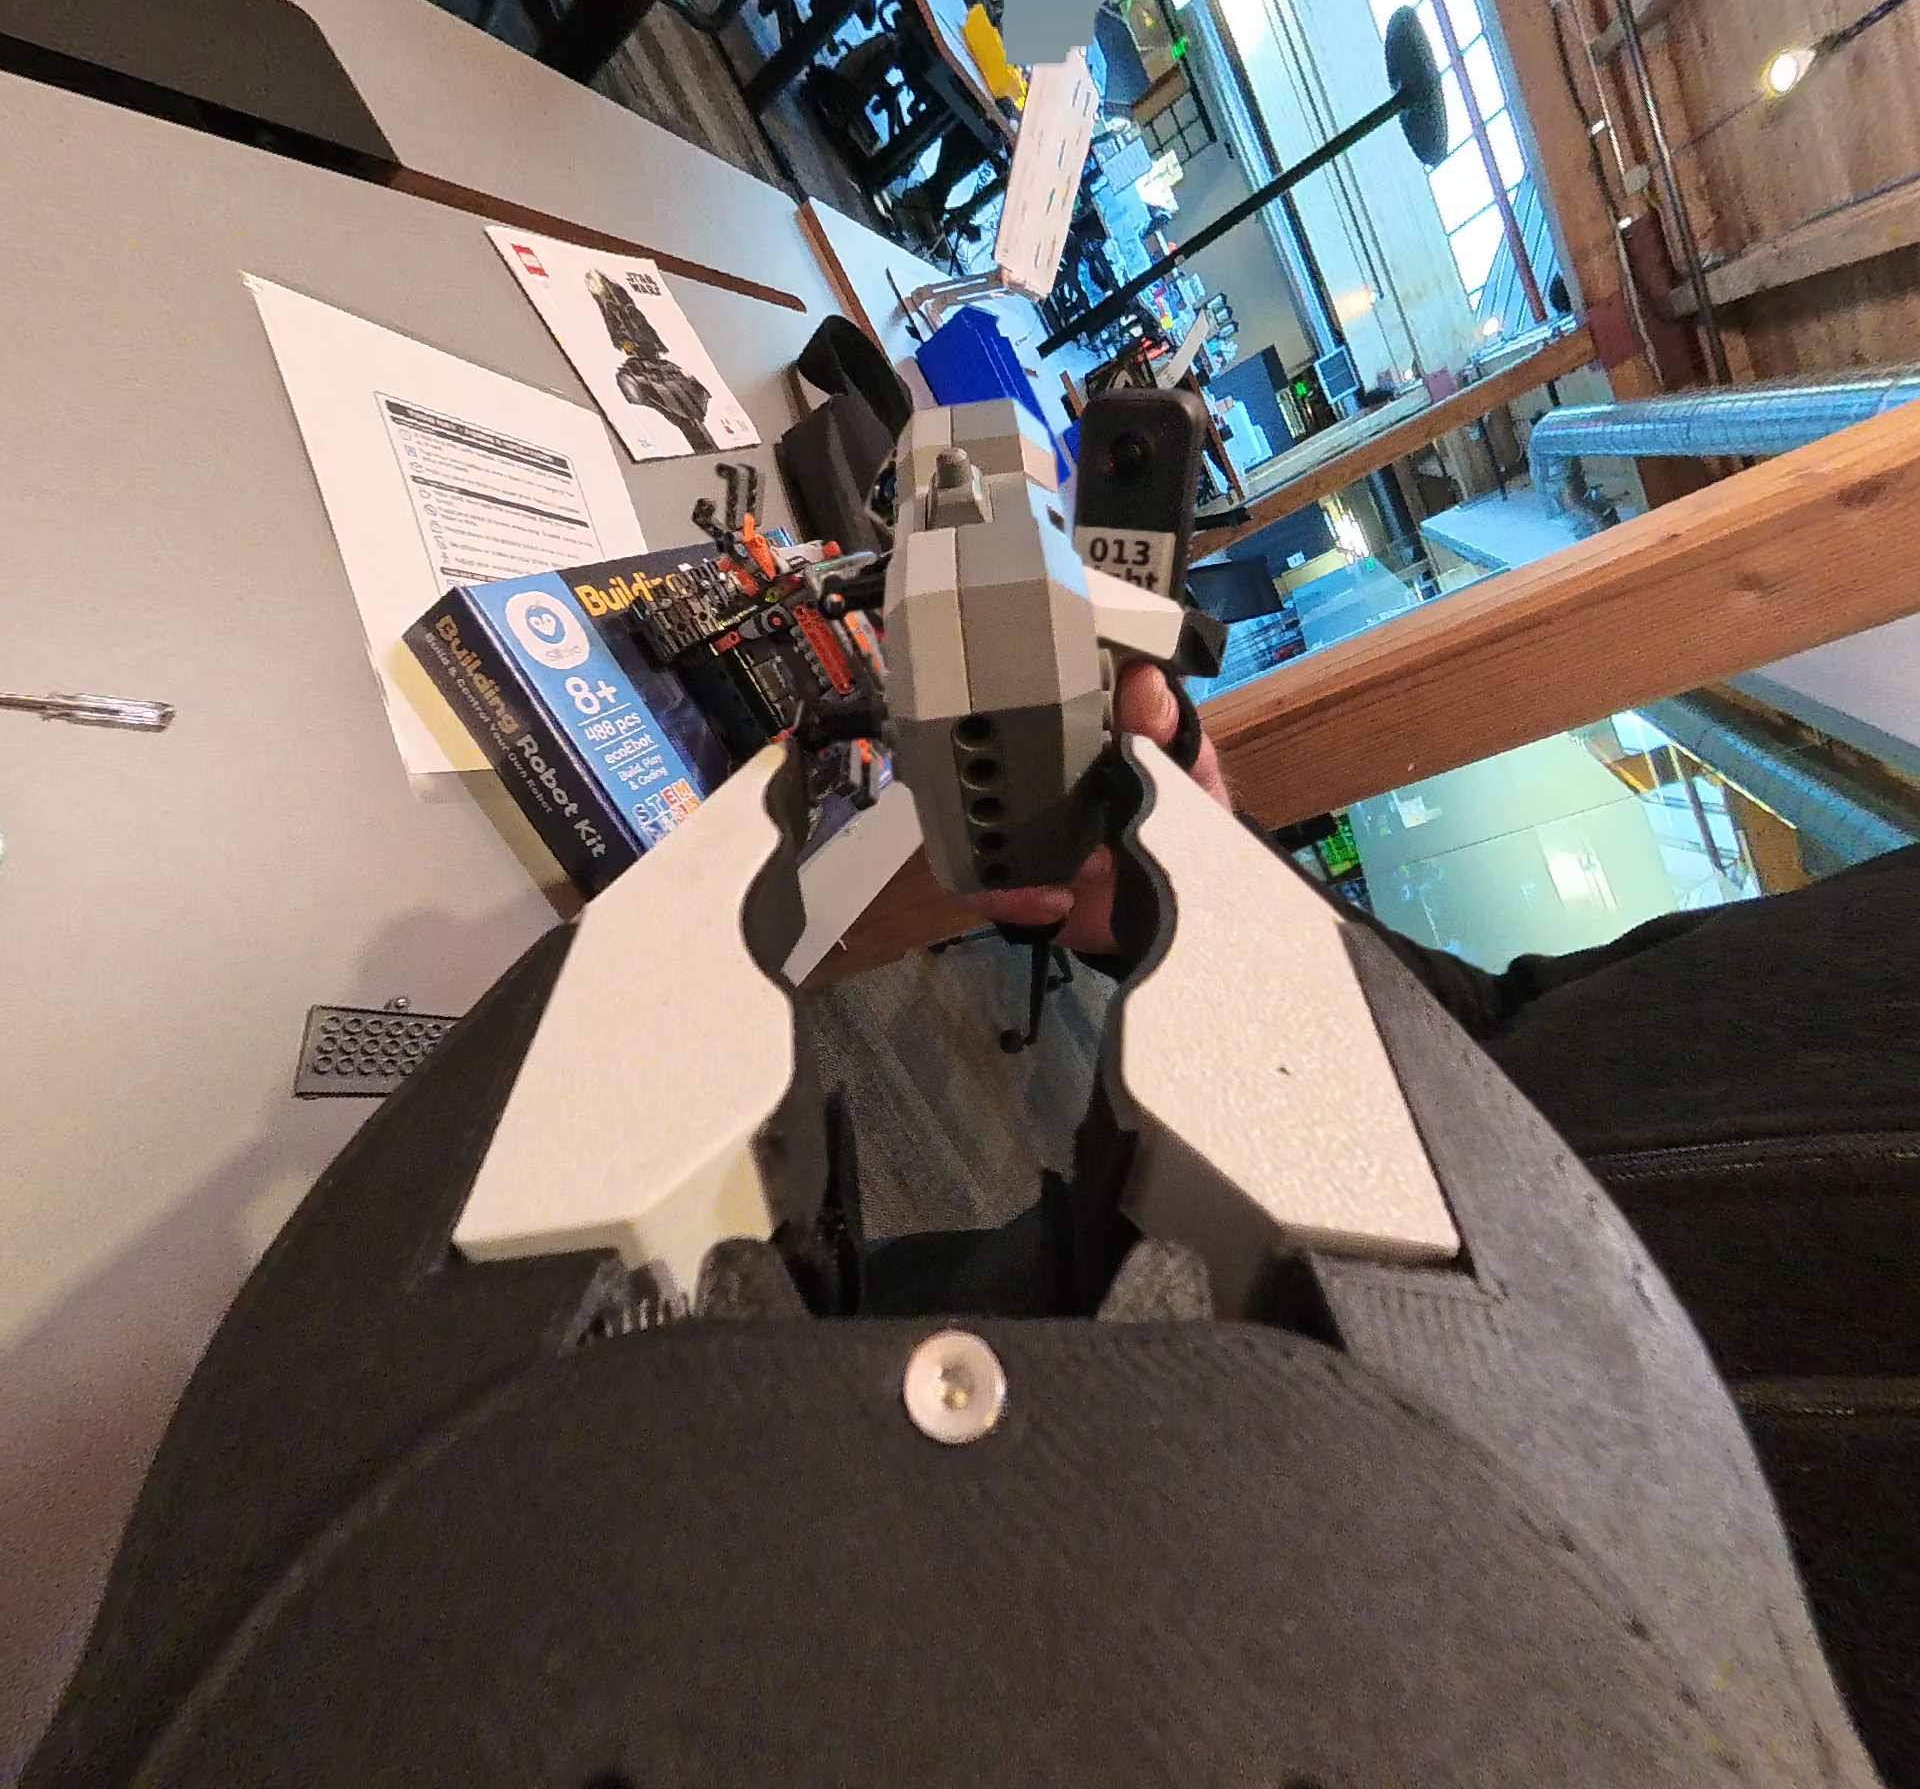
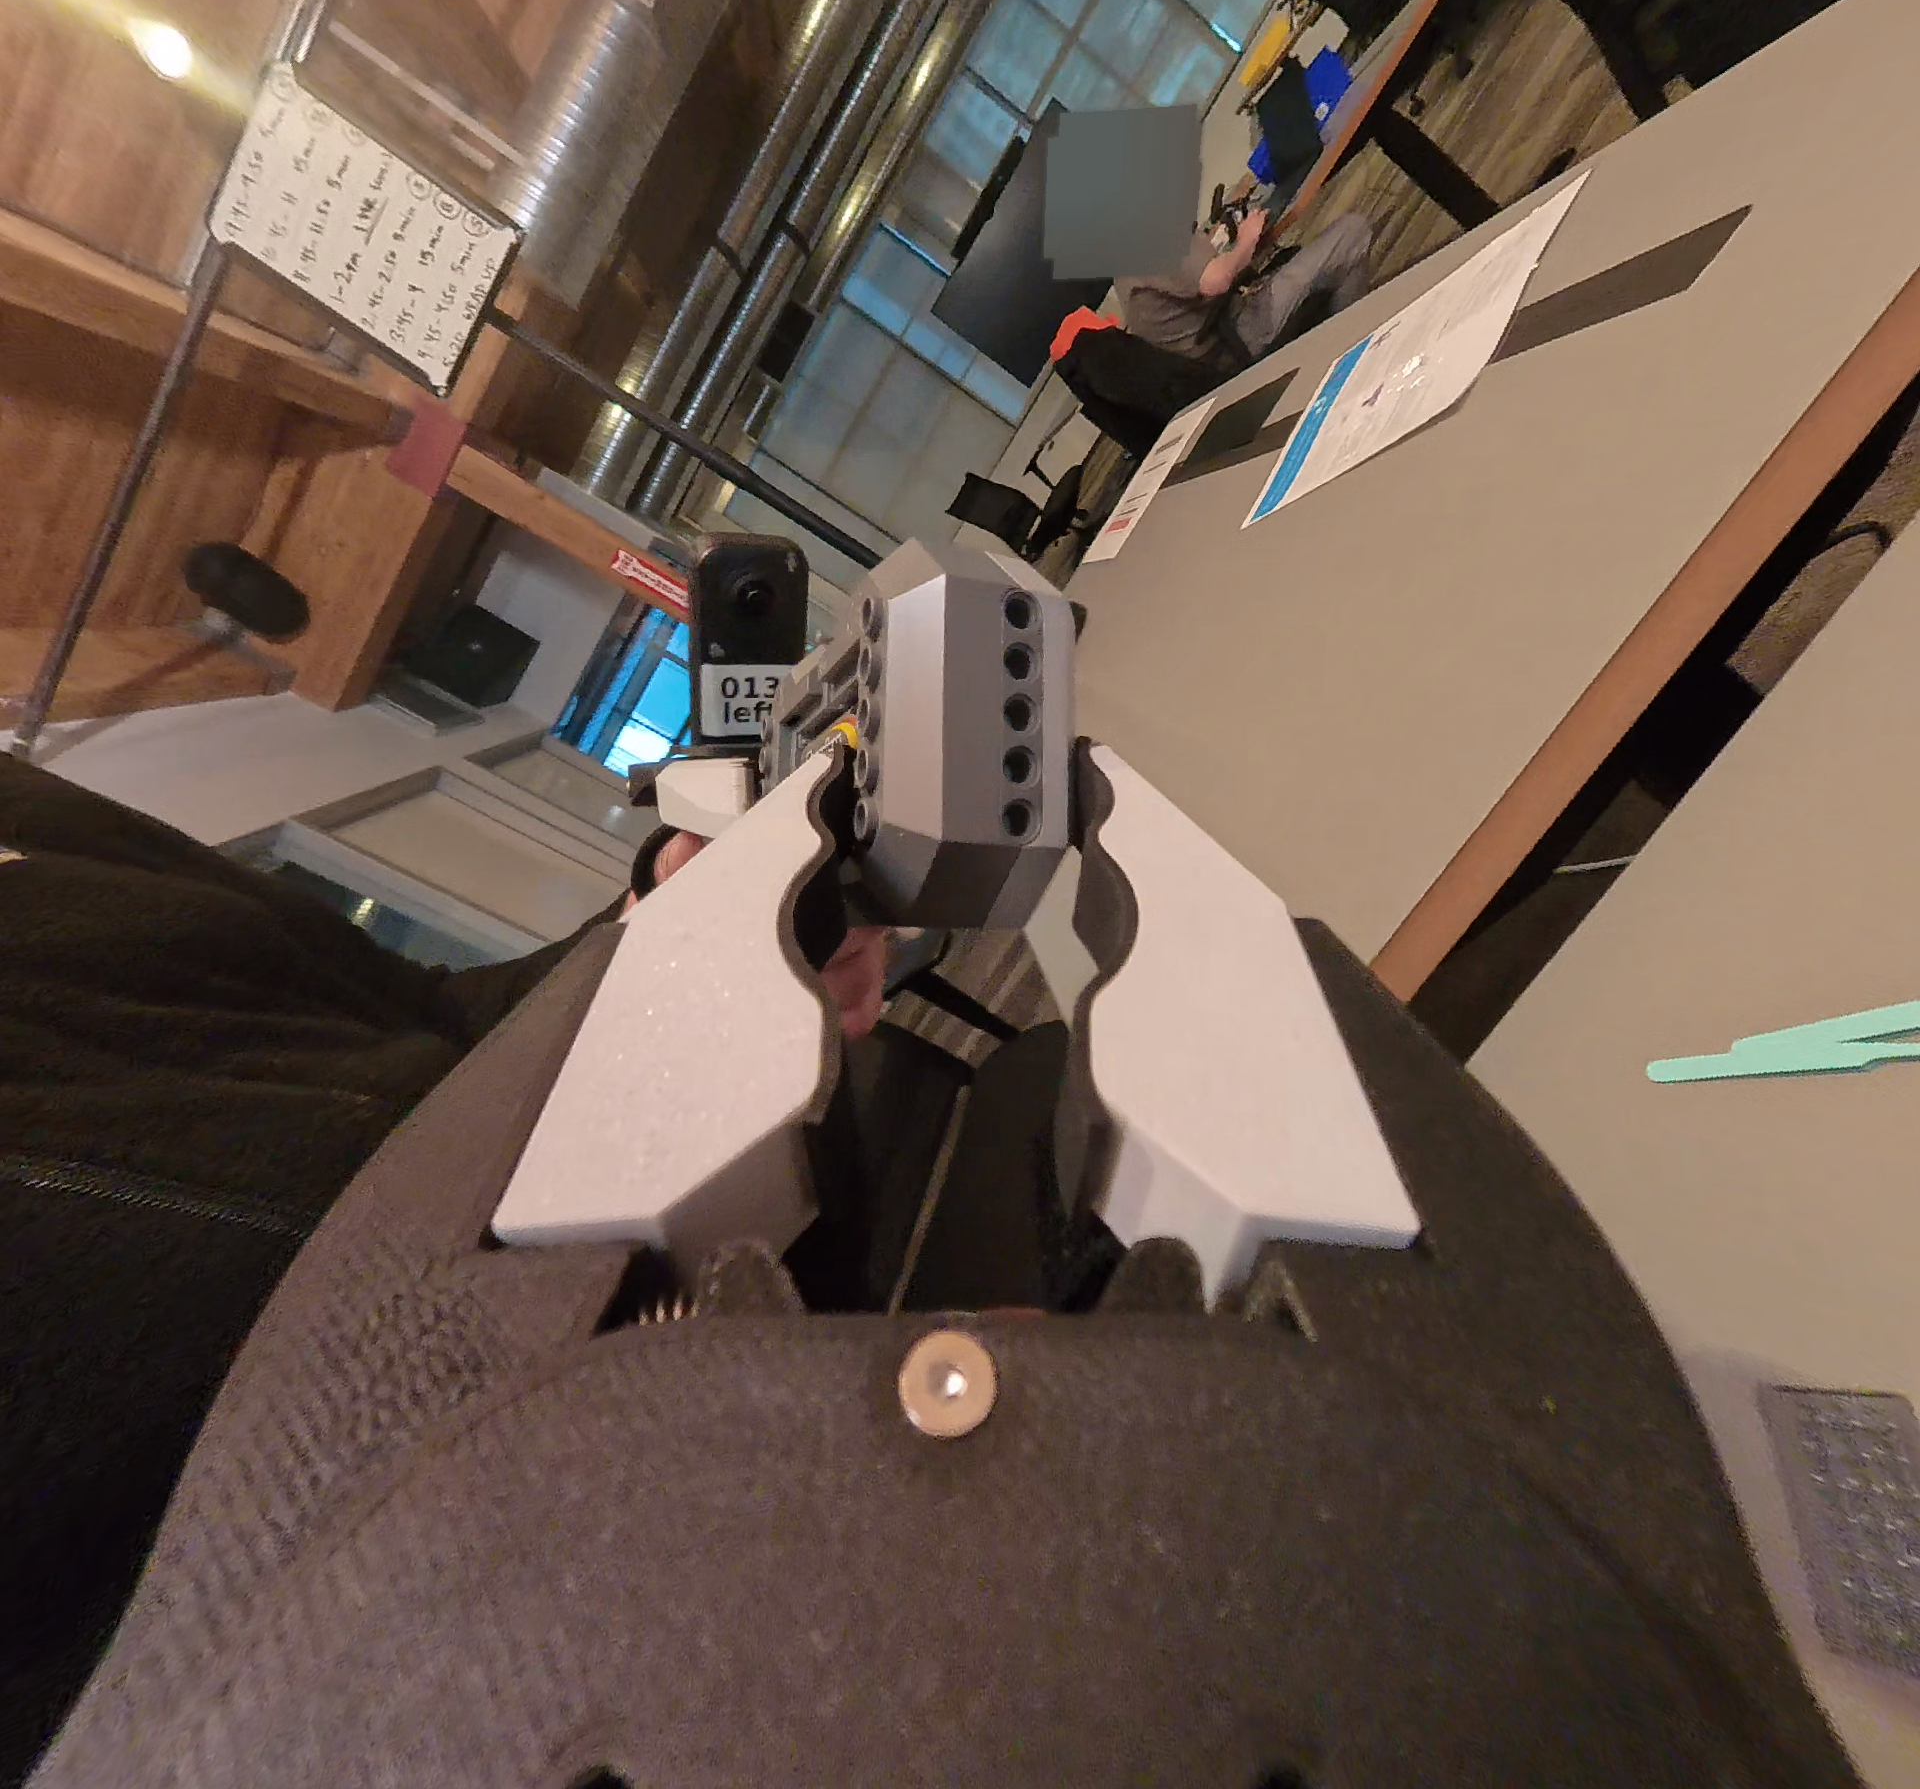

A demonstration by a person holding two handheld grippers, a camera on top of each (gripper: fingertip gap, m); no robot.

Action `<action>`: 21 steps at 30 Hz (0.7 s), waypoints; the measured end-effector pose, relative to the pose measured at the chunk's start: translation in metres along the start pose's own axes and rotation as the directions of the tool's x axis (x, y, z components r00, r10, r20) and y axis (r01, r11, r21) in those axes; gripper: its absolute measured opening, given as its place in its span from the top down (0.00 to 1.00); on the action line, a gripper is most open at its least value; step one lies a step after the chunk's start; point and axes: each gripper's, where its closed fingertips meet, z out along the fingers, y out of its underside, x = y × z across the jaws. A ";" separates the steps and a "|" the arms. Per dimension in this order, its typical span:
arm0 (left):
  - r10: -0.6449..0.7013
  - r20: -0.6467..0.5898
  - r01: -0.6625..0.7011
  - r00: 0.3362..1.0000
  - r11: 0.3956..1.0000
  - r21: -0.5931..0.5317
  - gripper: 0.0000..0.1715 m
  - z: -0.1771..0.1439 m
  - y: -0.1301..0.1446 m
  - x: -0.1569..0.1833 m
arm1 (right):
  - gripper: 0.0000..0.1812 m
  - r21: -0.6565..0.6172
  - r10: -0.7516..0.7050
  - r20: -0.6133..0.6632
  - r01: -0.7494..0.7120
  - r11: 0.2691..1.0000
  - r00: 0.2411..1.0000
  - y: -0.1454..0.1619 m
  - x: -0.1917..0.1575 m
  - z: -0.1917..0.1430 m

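A grey brick-built model (image 2: 961,731) with a row of round holes is held in the air beside the table. My right gripper (image 2: 961,773) is shut on it, with a finger on each side. In the left wrist view the same model (image 1: 987,700) points toward the camera. My left gripper (image 1: 956,768) is open, its tips on either side of the model's near end, with a gap on the left side. The right gripper's white finger (image 1: 1138,617) shows beside the model. A person's hand (image 1: 1148,711) is behind it.
On the grey table (image 1: 156,389) are a blue kit box (image 1: 551,700), a black-and-orange brick model (image 1: 769,638), a printed sheet (image 1: 447,492), a booklet (image 1: 623,347) and a dark studded plate (image 1: 364,1048). A teal piece (image 2: 1787,1053) lies near the table edge. A person (image 2: 1195,305) sits far back. My right fingertips sit around 5 cm from my left ones. The dark studded plate (image 1: 364,1048) is about 30 cm from both grippers' fingertips.
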 end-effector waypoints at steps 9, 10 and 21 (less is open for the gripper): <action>0.011 -0.026 -0.009 1.000 0.996 0.085 0.78 -0.014 -0.009 -0.004 | 0.77 0.025 -0.022 -0.011 0.023 0.999 1.000 -0.001 0.000 0.015; 0.006 -0.026 -0.003 1.000 0.996 0.086 0.78 -0.015 -0.009 -0.005 | 0.74 0.024 -0.020 -0.003 0.021 1.000 1.000 -0.001 -0.001 0.017; -0.060 -0.015 0.061 0.998 0.986 0.155 0.79 -0.042 -0.014 -0.042 | 0.65 -0.228 -0.349 -0.309 0.287 0.930 0.885 0.014 0.055 -0.021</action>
